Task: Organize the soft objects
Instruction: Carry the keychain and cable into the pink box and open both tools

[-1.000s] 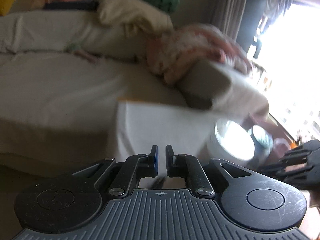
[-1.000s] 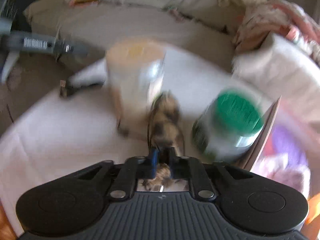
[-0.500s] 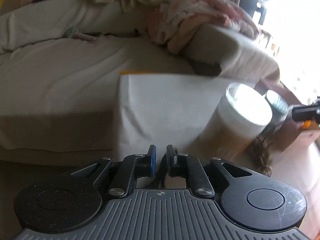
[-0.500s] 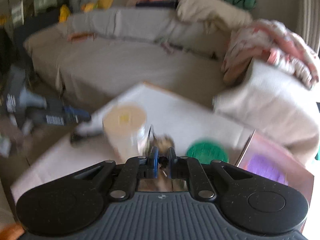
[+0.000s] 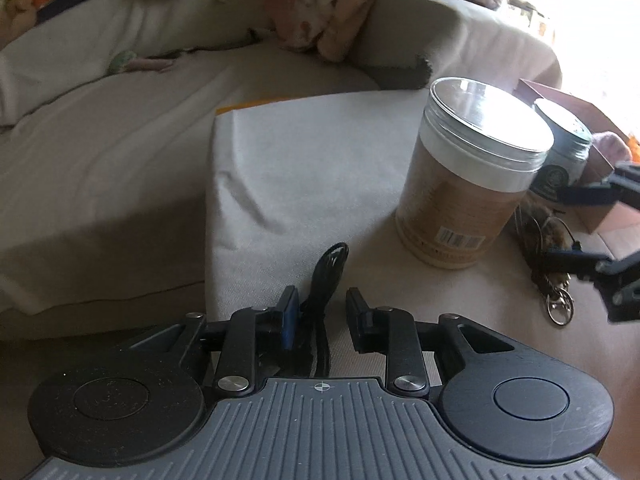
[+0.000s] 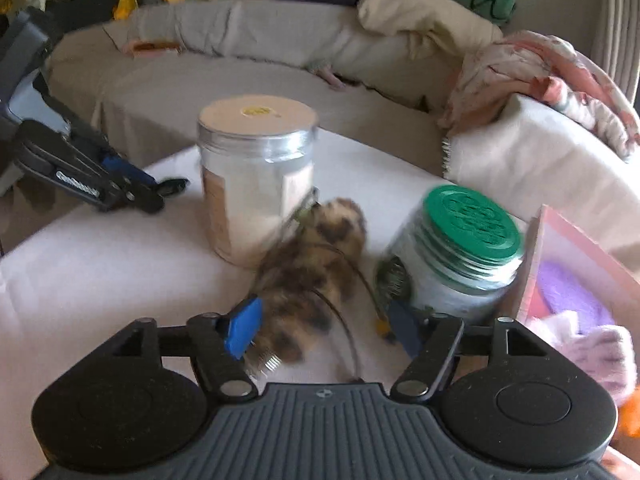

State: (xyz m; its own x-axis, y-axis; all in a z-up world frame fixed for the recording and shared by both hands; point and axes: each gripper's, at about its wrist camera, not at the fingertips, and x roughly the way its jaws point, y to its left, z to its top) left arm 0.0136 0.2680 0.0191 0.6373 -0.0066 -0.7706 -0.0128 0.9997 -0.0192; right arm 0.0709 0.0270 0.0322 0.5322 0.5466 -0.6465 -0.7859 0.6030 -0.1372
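furry 1 keychain (image 6: 316, 264), 2 jars (image 6: 256, 176), 2 grippers (image 6: 320, 324)

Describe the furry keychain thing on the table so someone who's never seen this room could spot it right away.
Find the white-covered table before the couch. Between the tall silver-lidded jar and the shorter green-lidded jar lies the fuzzy keychain. It is the only furry thing there, mottled brown and tan, with a thin cord and metal rings.

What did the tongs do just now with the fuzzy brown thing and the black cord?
The right tongs opened and let go of the fuzzy keychain, which now lies on the white cloth. The left tongs opened too, with the black cord between their jaws. The big jar and green-lidded jar stayed put.
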